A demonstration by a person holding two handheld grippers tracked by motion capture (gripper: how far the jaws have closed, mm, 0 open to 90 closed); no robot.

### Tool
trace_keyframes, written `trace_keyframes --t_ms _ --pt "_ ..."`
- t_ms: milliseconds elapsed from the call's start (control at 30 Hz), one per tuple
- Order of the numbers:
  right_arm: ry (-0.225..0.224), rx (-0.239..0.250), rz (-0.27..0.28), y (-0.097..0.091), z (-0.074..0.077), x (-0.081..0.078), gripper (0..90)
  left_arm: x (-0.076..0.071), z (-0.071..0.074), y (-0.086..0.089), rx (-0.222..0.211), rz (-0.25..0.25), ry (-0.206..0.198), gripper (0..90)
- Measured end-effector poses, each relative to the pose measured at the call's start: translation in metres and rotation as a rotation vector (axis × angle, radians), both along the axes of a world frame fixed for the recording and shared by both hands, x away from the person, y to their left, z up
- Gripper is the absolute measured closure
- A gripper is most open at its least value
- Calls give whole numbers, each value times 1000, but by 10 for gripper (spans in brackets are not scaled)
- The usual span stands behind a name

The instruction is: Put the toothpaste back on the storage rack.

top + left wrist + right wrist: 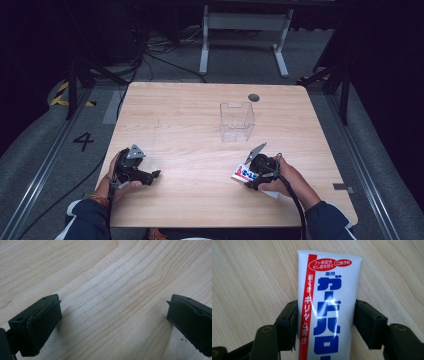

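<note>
While it lies flat on the table (200, 135), the toothpaste tube (328, 310) sits clamped between the right tool's (325, 322) half-closed jaws.

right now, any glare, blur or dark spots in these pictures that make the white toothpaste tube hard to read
Right gripper view: white toothpaste tube with blue and red print is sharp, with a thin glare streak across its blue letters. High view: the tube is small and soft beside the right gripper; the floor is dark around the lit light wooden table. Left gripper view: near jaws slightly blurred.
</note>
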State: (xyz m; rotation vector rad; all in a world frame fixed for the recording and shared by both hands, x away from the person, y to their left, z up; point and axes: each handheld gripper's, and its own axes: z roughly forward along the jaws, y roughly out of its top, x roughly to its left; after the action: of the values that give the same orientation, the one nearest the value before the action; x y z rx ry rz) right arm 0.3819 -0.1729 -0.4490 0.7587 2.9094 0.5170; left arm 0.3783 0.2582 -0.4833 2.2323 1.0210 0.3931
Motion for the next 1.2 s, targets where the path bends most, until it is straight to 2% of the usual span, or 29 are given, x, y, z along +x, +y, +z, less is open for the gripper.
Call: trace_keyframes --t_ms 300,567,767,1200 --pt "10 6 -10 -3 2 0 511 0 0 0 -2 3 1 2" --pt "-5 41 -32 -8 7 -4 599 0 0 0 -2 3 1 1" --pt "3 77 -31 -17 13 -5 618 0 0 0 -4 4 6 1" --pt "-38 160 -69 -34 29 -7 637 0 0 0 -4 3 6 2"
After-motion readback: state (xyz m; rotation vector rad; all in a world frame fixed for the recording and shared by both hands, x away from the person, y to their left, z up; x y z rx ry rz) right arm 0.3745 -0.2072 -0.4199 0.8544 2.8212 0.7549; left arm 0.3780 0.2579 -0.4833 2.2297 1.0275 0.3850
